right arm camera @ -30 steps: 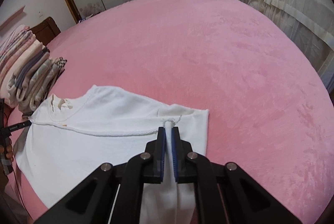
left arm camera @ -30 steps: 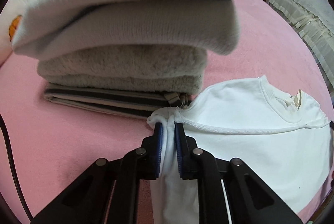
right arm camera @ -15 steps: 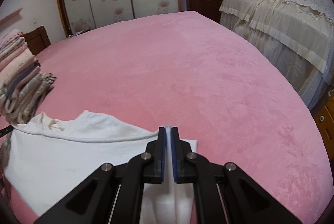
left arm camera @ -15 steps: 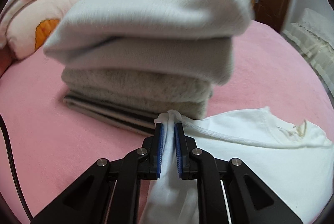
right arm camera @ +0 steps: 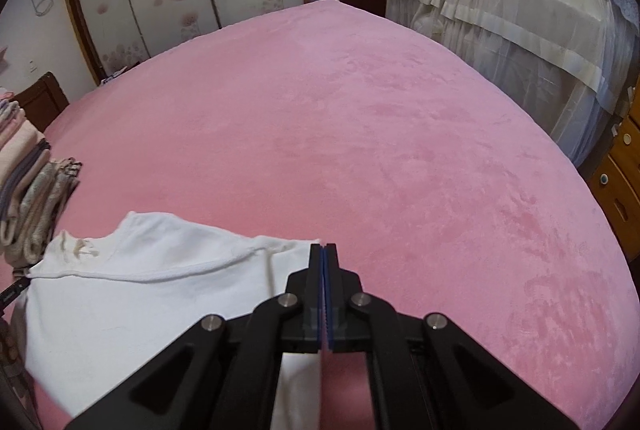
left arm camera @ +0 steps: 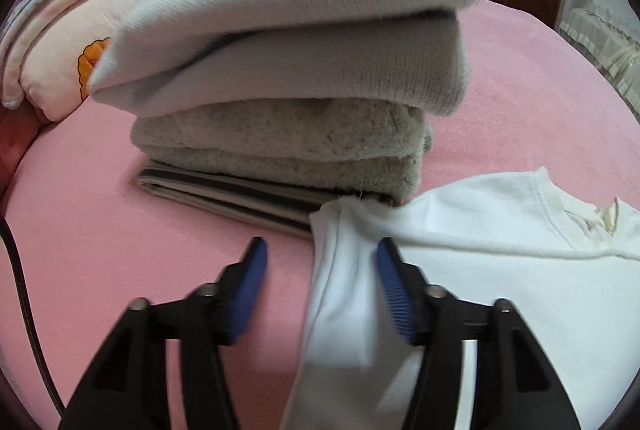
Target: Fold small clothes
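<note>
Basically the pink bed point(right arm camera: 360, 133) fills both views, w/ everything else sitting on it. Taking the folded stack point(left arm camera: 288, 77) as the landmark: it's a pile of knits, a fuzzy grey piece and a striped one at the bottom, already folded, so part of the job looks done. Behind the stack, to its left, is a heap of bedding point(left arm camera: 72, 9). Right in front of the stack, its near corner almost touching the striped bottom layer, lies the white shirt point(left arm camera: 500, 270), spread mostly flat w/ neckline and label up and one edge turned over in a fold.

Judging from that, the shirt is mid-fold: one fold laid, further folds and moving it onto the stack are still left. No other loose clothes show.

Left gripper point(left arm camera: 320, 258) points down at the bed just in front of the stack; its jaws are opening, blue pads spread wide. The shirt's folded edge hangs between them, lying against the pad farther from the bedding but not squeezed, so it's let go. Right gripper point(right arm camera: 323, 250) sits at the shirt's far side, away from the stack, angled down toward the bed, fingers pressed together w/ no gap. Shirt corner lies just beside the tips; nothing visibly pinched, though cloth passes under the jaws lower down.
</note>
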Demonstrator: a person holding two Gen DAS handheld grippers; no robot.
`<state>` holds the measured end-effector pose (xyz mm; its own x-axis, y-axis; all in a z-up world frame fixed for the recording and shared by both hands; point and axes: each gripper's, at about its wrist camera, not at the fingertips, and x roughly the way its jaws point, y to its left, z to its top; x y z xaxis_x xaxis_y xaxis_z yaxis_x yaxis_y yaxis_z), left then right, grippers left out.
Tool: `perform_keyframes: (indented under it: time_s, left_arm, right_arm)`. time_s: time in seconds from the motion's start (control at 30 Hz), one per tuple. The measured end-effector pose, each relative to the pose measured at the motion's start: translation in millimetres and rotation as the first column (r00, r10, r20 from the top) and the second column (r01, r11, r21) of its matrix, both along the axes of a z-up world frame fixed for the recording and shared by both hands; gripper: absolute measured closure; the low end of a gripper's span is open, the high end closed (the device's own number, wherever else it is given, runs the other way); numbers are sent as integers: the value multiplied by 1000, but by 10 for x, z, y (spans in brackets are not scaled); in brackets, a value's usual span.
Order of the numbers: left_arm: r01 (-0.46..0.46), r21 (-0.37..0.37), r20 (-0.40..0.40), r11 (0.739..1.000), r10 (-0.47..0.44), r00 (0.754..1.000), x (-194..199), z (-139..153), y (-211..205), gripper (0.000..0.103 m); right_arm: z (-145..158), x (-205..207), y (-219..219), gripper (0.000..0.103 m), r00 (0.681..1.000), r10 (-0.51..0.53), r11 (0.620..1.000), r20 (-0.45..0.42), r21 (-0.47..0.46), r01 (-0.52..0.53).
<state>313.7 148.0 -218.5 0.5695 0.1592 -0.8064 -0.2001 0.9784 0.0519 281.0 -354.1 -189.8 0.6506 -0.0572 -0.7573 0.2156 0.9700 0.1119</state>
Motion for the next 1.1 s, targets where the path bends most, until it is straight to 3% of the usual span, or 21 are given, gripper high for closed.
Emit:
perform_keyframes:
  time_s: [0.13, 0.33, 0.47, 0.57, 0.7, 0.8, 0.9, 0.97, 1.1]
  left_arm:
    - [12, -62, 4, 998, -12, 1000, -307, 317, 87, 45]
    - [-58, -197, 73, 979, 74, 995, -859, 640, 204, 45]
    - [-38, -195, 88, 980, 57, 994, -1100, 458, 55, 45]
    - [-18, -145, 86, 989, 31, 996, -1183, 263, -202, 46]
    - [-61, -112, 59, 992, 68, 996, -1208, 16, -253, 52]
    - [-92, -157, 18, 983, 96, 995, -1213, -152, -94, 68]
    - [-85, -205, 16, 975, 90, 996, -1243, -218, 45, 73]
    - [-83, -224, 22, 971, 90, 996, -1255, -224, 89, 76]
    - [-80, -226, 27, 971, 89, 996, -1255, -283, 125, 80]
  right_arm:
    - [199, -148, 254, 103, 998, 60, 998, 2, 5, -60]
    - [282, -432, 801, 103, 985, 175, 982, 0, 78, -174]
    - [163, -618, 1280, 103, 965, 261, 959, 2, 111, -260]
    - [21, -701, 1652, 103, 946, 324, 941, -15, 107, -320]
    - [-176, -768, 1931, 103, 935, 350, 935, -47, 70, -347]
    - [-325, -820, 1847, 103, 948, 310, 950, -76, -12, -312]
    - [-380, -891, 1546, 103, 963, 259, 965, -73, -18, -261]
    - [-386, -933, 1348, 103, 979, 185, 976, -80, -104, -193]
    - [-465, -1025, 799, 103, 993, 66, 991, -97, -107, -77]
